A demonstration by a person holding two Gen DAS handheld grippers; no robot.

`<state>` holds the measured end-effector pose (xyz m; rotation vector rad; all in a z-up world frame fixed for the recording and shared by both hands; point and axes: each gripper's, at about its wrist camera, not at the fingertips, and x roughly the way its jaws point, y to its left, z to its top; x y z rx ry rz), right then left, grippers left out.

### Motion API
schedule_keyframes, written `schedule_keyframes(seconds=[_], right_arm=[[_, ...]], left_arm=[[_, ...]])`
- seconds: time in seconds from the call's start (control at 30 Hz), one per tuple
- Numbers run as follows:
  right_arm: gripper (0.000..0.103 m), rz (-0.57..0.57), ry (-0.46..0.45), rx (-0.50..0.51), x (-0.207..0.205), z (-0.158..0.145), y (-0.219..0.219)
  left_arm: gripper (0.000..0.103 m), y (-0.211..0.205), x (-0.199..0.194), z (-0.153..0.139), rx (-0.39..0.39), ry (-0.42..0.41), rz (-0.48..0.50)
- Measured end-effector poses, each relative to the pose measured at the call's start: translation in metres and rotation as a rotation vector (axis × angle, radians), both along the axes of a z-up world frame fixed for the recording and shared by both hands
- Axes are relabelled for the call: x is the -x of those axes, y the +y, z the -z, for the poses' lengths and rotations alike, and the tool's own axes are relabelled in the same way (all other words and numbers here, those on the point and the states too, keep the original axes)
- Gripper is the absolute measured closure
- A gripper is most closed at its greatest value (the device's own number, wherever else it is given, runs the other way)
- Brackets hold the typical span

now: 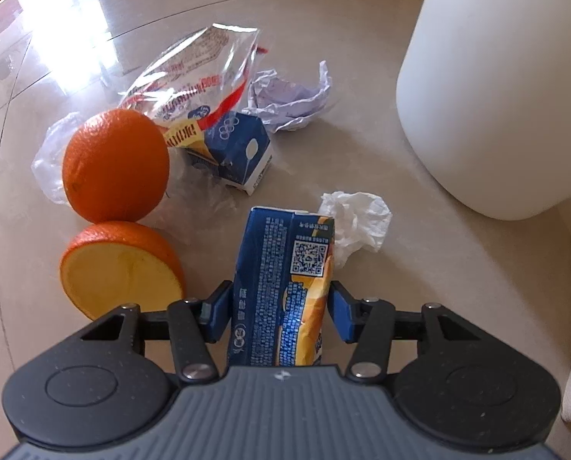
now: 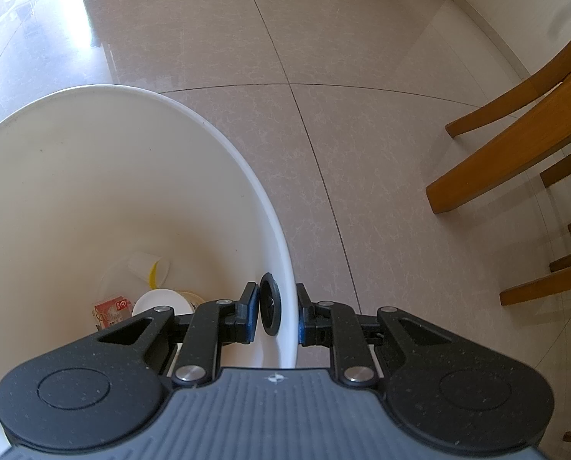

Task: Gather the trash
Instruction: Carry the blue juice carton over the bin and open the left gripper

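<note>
1. The left gripper (image 1: 281,312) is pointing steeply down at the floor (image 1: 362,153), and a blue and orange juice carton (image 1: 285,287) is standing between its blue pads (image 1: 341,316). The pads are sitting right against the carton's two sides, so the gripper is looking clamped on it.
2. Just left of that carton, half an orange (image 1: 120,268) is lying cut face up, and just right of the carton's far end a crumpled white tissue (image 1: 356,224) is resting on the tiles.
3. A little farther out, a whole orange (image 1: 116,165) is sitting on a thin clear plastic bag (image 1: 51,157), touching the half in front of it.
4. Beside the whole orange, a small blue milk carton (image 1: 239,149) is lying tipped over, with a clear printed wrapper (image 1: 193,76) draping over it from behind.
5. Behind and to the right, a ball of crumpled white paper (image 1: 289,99) is lying near the wrapper.
6. Off to the right, the white trash bin (image 1: 507,88) is standing well apart from the left gripper.
7. The right gripper (image 2: 277,316) is pinching the bin's rim (image 2: 285,291), one pad inside and one outside, next to a black ring fitting (image 2: 270,304) on the wall.
8. Down in the bin, a red packet (image 2: 111,312) and some white cups (image 2: 158,301) are lying on the bottom.
9. Wooden chair legs (image 2: 515,153) are standing farther off to the right.
</note>
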<state>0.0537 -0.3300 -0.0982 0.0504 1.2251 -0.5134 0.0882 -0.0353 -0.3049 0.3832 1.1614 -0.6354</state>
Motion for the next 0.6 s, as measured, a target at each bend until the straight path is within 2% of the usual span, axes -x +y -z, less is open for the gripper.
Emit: schedule_keyframes(seconds=[0.23, 0.6], right_arm=[[0.081, 0.0, 0.002, 0.003, -0.001, 0.0, 0.001], [0.081, -0.006, 0.003, 0.007, 0.001, 0.0, 0.001]], left_arm=[[0.053, 0.002, -0.004, -0.033, 0.022, 0.016, 0.03], [0.055, 0.005, -0.009, -0.094, 0.049, -0.011, 0.073]])
